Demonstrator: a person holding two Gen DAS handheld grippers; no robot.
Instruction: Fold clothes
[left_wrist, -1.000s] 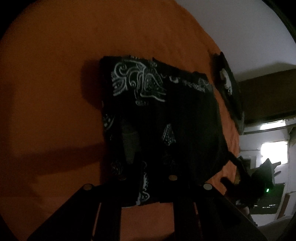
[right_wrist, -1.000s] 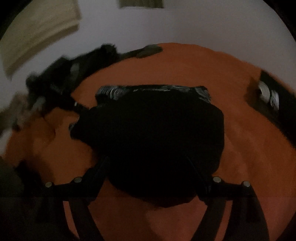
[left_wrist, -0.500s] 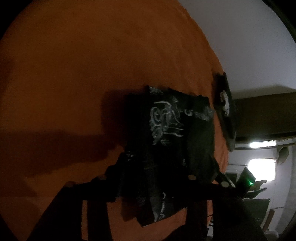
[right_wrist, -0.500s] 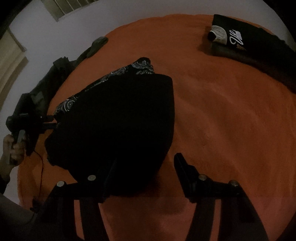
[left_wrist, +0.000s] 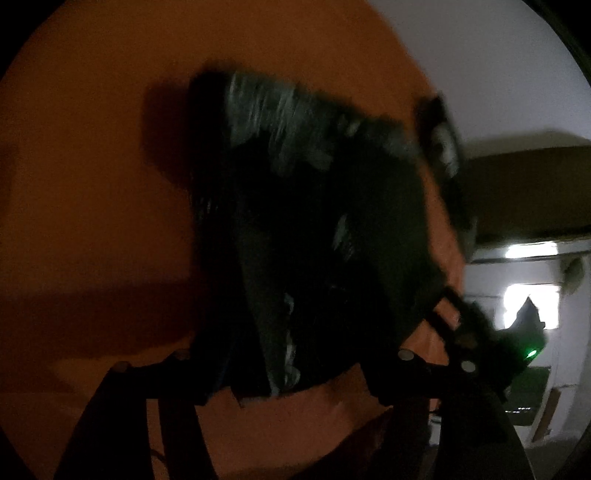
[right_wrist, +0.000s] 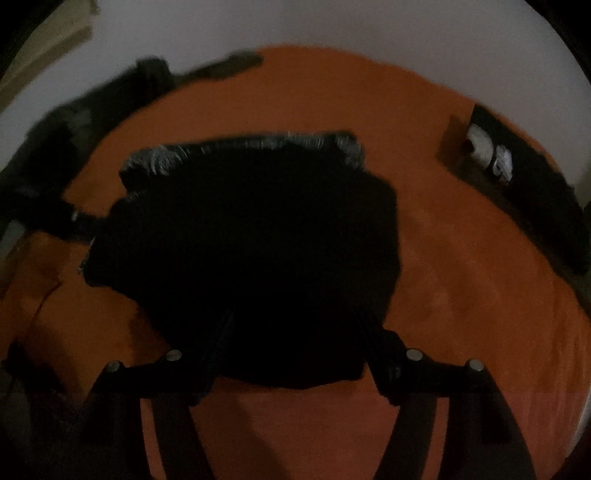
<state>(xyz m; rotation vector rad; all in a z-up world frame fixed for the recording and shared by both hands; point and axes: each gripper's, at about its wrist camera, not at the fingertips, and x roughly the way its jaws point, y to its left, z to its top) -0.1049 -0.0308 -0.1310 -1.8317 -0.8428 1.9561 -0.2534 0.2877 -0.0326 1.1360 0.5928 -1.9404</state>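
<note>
Left wrist view blurs, but my left gripper (left_wrist: 295, 369) shows its jaws spreading apart, the near edge of the black patterned garment (left_wrist: 314, 221) lying between the fingers with no clear pinch on it. That garment rests folded on the orange bedspread (left_wrist: 92, 184), its pale print smeared by motion. From the right wrist view, my right gripper (right_wrist: 291, 354) also has its jaws opening, straddling the dark cloth's near end; whether the pads touch it I cannot tell. A second folded black garment (right_wrist: 535, 192) with white lettering lies well apart, near the bedspread's far right edge.
</note>
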